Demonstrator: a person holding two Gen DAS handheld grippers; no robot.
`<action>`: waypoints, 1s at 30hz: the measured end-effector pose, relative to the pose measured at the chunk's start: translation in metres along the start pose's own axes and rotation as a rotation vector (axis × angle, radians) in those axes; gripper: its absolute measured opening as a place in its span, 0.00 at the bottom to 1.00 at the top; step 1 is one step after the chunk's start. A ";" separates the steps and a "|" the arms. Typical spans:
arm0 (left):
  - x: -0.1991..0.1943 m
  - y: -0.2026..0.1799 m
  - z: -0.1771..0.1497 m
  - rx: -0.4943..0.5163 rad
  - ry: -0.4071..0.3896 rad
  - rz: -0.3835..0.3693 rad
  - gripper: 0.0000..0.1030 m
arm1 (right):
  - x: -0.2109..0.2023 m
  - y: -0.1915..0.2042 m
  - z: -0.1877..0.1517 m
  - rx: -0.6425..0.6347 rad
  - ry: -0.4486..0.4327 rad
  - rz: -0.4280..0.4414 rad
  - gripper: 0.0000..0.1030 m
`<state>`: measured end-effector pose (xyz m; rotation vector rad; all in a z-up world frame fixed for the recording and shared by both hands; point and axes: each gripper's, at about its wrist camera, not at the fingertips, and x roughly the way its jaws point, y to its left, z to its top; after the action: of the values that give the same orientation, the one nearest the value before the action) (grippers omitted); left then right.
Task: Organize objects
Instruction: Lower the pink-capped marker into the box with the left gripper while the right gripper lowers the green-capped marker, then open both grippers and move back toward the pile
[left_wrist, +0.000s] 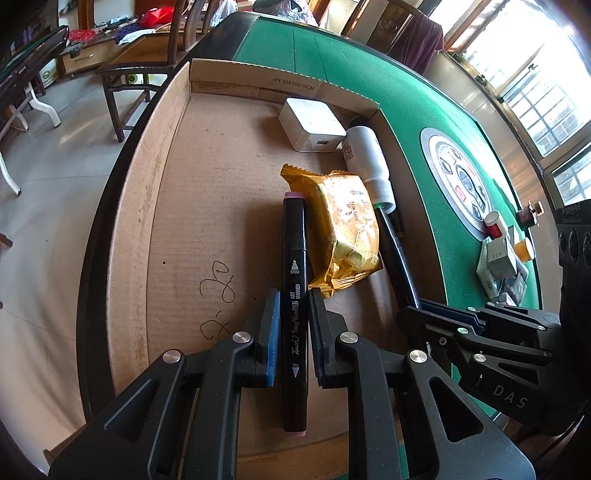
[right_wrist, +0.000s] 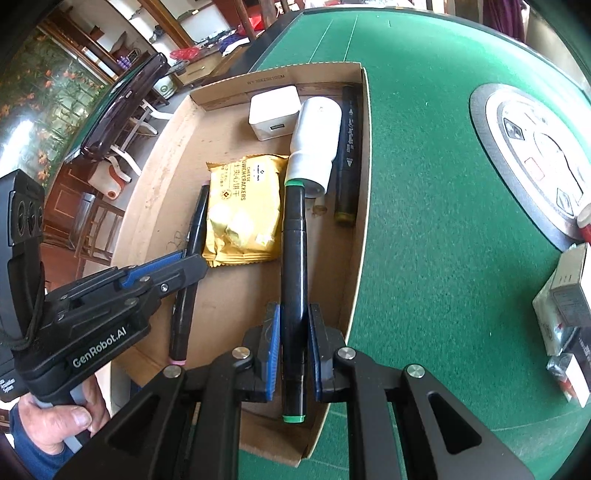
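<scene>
The green table (right_wrist: 424, 184) carries everything, and its far-right stretch holds a loose cluster of small boxes and bottles (left_wrist: 506, 254) that you have not gathered, so I judge the sorting only partly done

On its left part sits the shallow cardboard tray (left_wrist: 166, 206), the collecting place, with low walls that keep long round things from rolling off

Inside it, the contents lie lengthwise, near to far, which saves room: the yellow cracker packet (right_wrist: 243, 210) flat in the middle, the white bottle (right_wrist: 317, 136) on its side to the packet's right, the white charger block (right_wrist: 275, 110) in the far part of the tray, and a dark olive-tipped marker (right_wrist: 347, 158) tucked along the right wall

Your left tongs (left_wrist: 293, 339) hold the pink-capped marker (left_wrist: 295, 280) around its near half, pads pressed to both sides; it lies parallel to the packet's left edge and just beside it, but whether it rests on the tray floor I cannot tell

Your right tongs (right_wrist: 293, 350) are closed on the green-capped marker (right_wrist: 293, 258), gripped near its near end so the far cap points at the bottle's neck; it runs along the packet's right side, lined up with the others

Both markers look ready to be let go in parallel rows
</scene>
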<state>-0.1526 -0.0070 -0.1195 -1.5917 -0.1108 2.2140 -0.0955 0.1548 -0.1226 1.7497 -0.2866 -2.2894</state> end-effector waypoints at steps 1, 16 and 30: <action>0.000 0.000 0.000 -0.001 0.000 0.002 0.14 | 0.000 0.000 0.000 0.000 0.002 -0.001 0.12; 0.000 -0.014 -0.006 0.007 0.012 -0.004 0.16 | -0.008 0.000 -0.006 -0.018 -0.004 0.018 0.16; -0.032 -0.051 -0.012 0.024 -0.060 0.006 0.16 | -0.065 -0.036 -0.025 0.033 -0.119 0.094 0.16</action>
<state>-0.1184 0.0255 -0.0799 -1.5151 -0.0965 2.2598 -0.0576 0.2092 -0.0810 1.5827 -0.4219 -2.3372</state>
